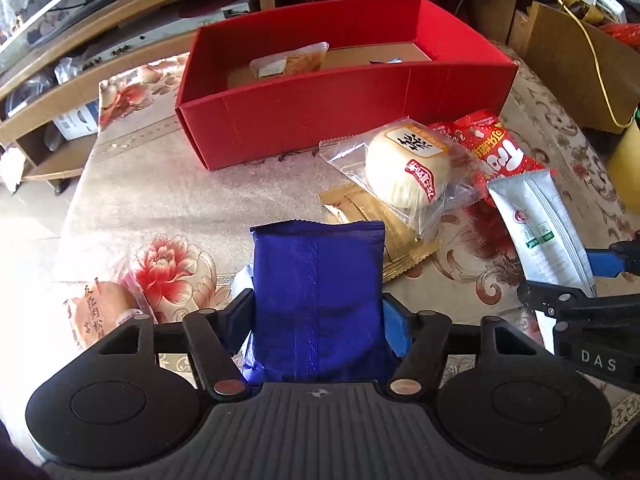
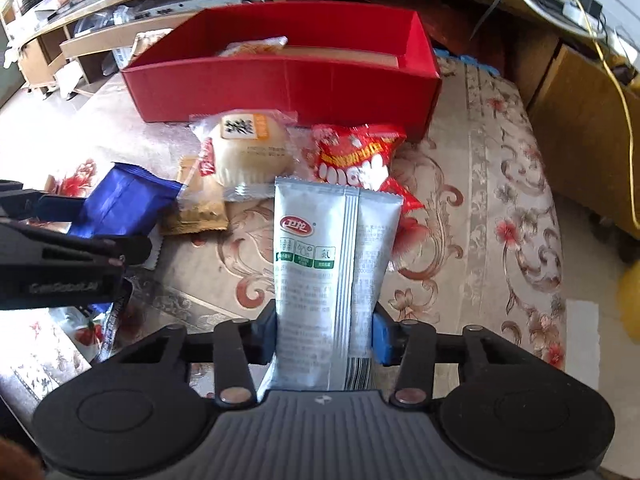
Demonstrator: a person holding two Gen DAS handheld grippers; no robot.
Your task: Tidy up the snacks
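My left gripper [image 1: 318, 320] is shut on a blue snack packet [image 1: 316, 280], which stands up between its blue pads. My right gripper [image 2: 324, 336] is shut on a long white-grey packet [image 2: 332, 260] with a red logo. Both packets are held above the floral tablecloth. A red cardboard box [image 1: 320, 120] lies beyond them, with a wrapped pastry [image 1: 288, 62] inside. In front of the box lie a pale bun in clear wrap [image 1: 404, 168], a red packet [image 1: 496, 152] and gold sachets [image 1: 384, 232]. The left gripper shows at the left edge of the right wrist view, with the blue packet [image 2: 120, 204] in it.
Another wrapped bun [image 1: 104, 308] lies at the near left of the table. A wooden shelf unit [image 1: 60, 92] stands behind the table. At the right are a brown cardboard carton [image 1: 576, 64] and a yellow cable [image 1: 596, 60]. Bare cloth [image 1: 192, 192] spreads left of the snacks.
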